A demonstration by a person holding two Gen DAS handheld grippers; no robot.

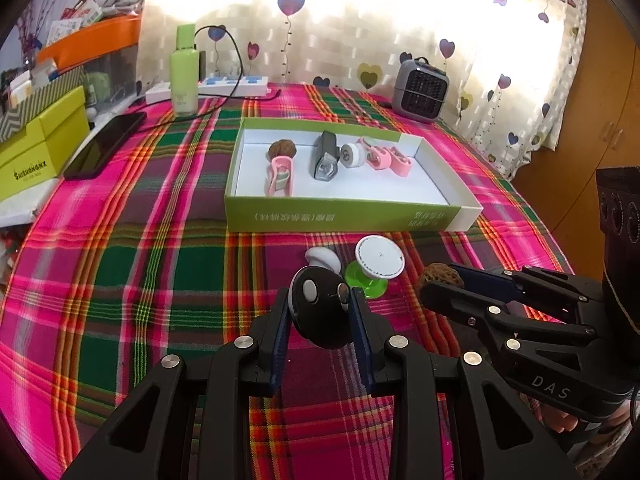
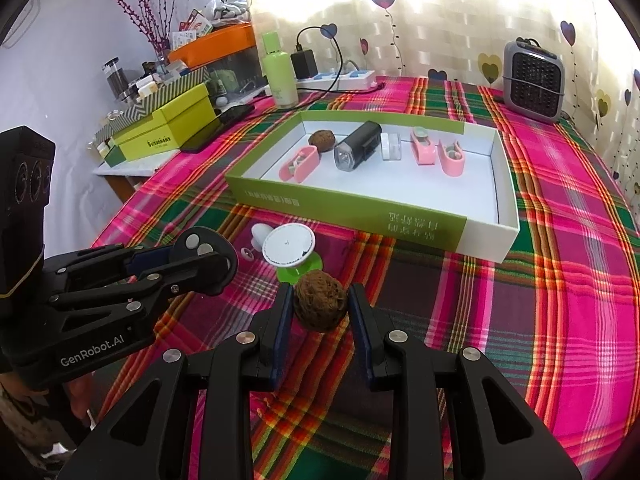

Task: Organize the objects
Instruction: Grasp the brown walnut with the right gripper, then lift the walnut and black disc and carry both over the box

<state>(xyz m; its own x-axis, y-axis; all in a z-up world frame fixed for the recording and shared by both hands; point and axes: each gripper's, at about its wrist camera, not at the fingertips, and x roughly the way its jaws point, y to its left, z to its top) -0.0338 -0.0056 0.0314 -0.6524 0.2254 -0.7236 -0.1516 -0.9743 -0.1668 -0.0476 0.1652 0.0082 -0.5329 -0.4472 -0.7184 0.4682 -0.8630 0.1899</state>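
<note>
Left wrist view: left gripper (image 1: pixel 320 304) is clamping one black round device (image 1: pixel 318 312); right gripper (image 2: pixel 320 304) is closing on one walnut (image 2: pixel 320 302); green box (image 1: pixel 344 216) is holding three pink clips, one torch, a second walnut; the white disc's (image 1: pixel 380 257) stand is partly hiding.

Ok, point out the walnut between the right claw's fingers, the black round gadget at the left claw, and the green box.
walnut (image 2: pixel 320 307), right wrist view, middle of its wrinkled shell.
black round gadget (image 1: pixel 320 312), left wrist view, centre of its black face.
green box (image 2: pixel 344 204), right wrist view, near green outer wall.
</note>
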